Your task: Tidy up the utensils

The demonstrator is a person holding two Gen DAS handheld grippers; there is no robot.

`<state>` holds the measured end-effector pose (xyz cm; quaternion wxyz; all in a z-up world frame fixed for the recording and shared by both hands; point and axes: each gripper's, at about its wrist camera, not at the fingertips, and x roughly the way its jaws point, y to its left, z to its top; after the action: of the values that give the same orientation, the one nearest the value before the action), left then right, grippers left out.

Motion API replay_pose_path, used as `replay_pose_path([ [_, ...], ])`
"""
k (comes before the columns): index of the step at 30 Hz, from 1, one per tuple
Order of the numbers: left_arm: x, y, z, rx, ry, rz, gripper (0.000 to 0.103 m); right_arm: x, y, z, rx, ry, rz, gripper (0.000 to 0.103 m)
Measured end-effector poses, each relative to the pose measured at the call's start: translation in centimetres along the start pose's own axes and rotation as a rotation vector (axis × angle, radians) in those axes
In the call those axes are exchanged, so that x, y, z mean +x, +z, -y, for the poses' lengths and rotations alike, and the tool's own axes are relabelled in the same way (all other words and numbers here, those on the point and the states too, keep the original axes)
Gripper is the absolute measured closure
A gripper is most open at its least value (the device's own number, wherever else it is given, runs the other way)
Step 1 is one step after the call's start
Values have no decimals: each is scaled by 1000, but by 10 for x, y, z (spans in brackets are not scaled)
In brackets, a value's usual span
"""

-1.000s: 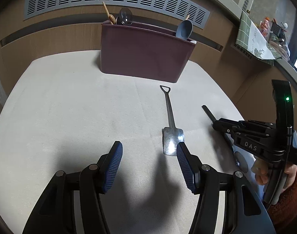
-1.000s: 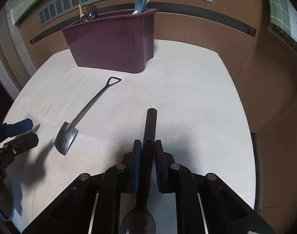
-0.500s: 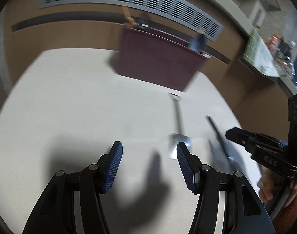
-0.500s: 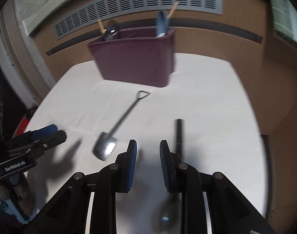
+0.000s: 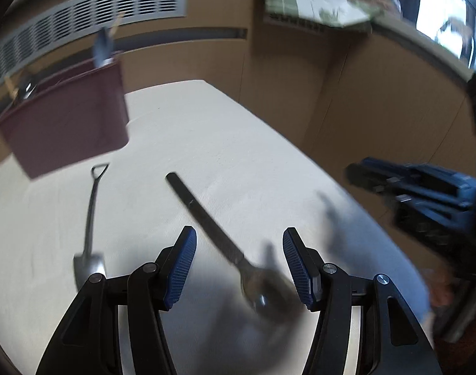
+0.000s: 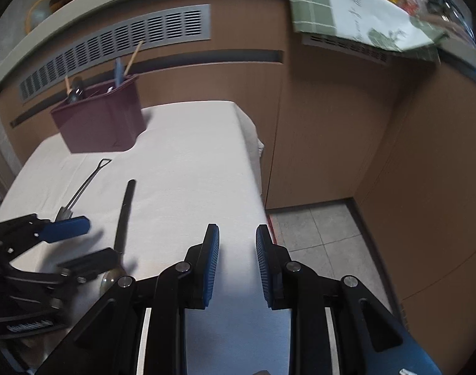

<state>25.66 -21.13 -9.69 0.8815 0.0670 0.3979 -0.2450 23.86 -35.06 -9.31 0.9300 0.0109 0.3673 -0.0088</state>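
A dark-handled spoon lies on the white table, its bowl between the fingers of my open left gripper; it also shows in the right wrist view. A small metal shovel-shaped spoon lies to its left, and shows in the right wrist view. The maroon utensil holder stands at the back with several utensils in it. My right gripper is open and empty above the table's right edge, apart from the spoon. In the right wrist view the left gripper straddles the spoon.
Wooden wall panels with a vent grille run behind the table. The tiled floor lies right of the table edge. A green-and-white cloth hangs over a ledge at the upper right.
My right gripper has let go of the dark-handled spoon, opened and swung off to the right. My left gripper has moved right from the shovel spoon to over the dark-handled spoon.
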Motion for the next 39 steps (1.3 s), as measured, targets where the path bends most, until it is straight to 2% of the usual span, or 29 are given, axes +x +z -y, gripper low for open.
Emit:
replay_pose_path([
  [3, 16, 1, -5, -9, 19, -36, 45, 4, -1, 16, 71, 7, -2, 80],
  [9, 10, -2, -30, -29, 7, -32, 46, 5, -6, 32, 140, 13, 5, 80],
  [11, 11, -2, -31, -28, 4, -36, 51, 6, -7, 33, 150, 27, 8, 80],
  [13, 14, 2, -25, -10, 32, -42, 67, 8, -7, 31, 163, 42, 12, 80],
  [18, 20, 9, -14, 7, 65, -52, 80, 14, -9, 31, 181, 54, 1, 80],
  [20, 18, 9, -20, -31, 51, -44, 89, 11, -8, 32, 191, 42, 6, 80],
  [23, 4, 4, -32, -82, 4, -28, 91, 3, -4, 28, 208, 77, 27, 78],
  [26, -36, -11, -55, -123, -14, 33, 91, 1, 3, 10, 167, 126, 25, 78],
  [29, -72, -26, -83, -179, -1, 79, 91, 8, 8, -14, 121, 175, -6, 78],
  [31, -98, -36, -108, -234, 32, 121, 91, 16, 12, -35, 96, 241, -45, 78],
  [33, -125, -48, -133, -285, 95, 168, 91, 27, 18, -66, 73, 324, -106, 78],
  [36, -150, -63, -166, -348, 166, 216, 91, 42, 24, -111, 48, 425, -175, 78],
  [39, -162, -76, -195, -416, 189, 251, 91, 57, 28, -156, -10, 409, -201, 78],
])
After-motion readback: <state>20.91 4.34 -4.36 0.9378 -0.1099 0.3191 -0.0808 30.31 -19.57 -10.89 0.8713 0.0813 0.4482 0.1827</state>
